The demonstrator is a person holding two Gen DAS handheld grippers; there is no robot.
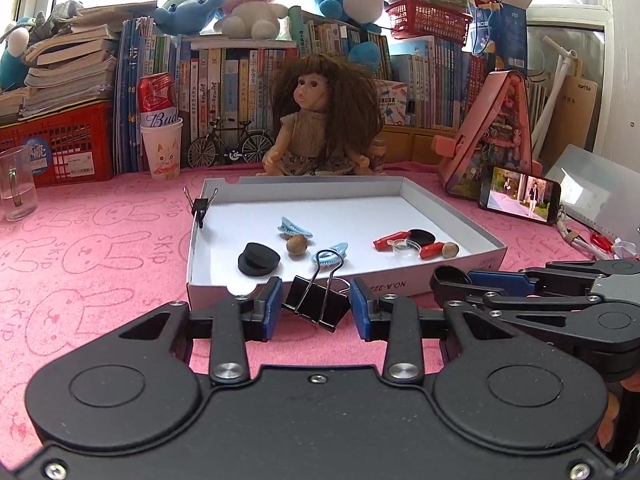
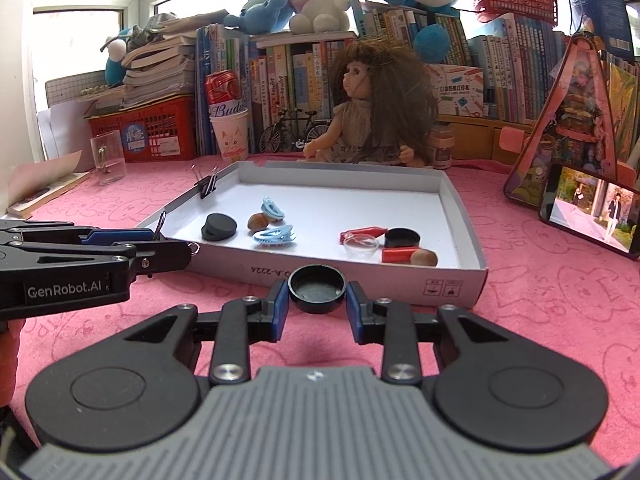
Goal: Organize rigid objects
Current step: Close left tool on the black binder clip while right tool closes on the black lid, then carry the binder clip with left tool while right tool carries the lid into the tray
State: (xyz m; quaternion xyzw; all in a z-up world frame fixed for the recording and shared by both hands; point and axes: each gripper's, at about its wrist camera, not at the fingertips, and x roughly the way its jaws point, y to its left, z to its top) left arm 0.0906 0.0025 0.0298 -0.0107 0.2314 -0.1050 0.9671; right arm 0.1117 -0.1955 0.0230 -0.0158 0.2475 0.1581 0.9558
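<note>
A white shallow box [image 1: 440,286] [image 2: 464,220] lies on the pink cloth. In it are black discs [image 1: 258,259], two blue hair clips [image 1: 294,229] [image 2: 275,237], nuts, red pieces [image 2: 400,255], a clear lid [image 2: 361,245] and a black cap [image 2: 402,237]. A small binder clip [image 1: 199,209] grips its left wall. My left gripper [image 1: 316,306] is shut on a black binder clip [image 1: 318,304] just before the box's front wall. My right gripper [image 2: 317,302] is shut on a black round cap [image 2: 317,288], also before the front wall, to the right of the left gripper [image 2: 160,240].
A doll [image 1: 320,120] sits behind the box. A paper cup with a red can [image 1: 162,148], a toy bicycle [image 1: 230,146], a glass [image 1: 16,184], red crates and books line the back. A phone [image 1: 520,198] and pink triangular toy [image 1: 496,132] stand at right.
</note>
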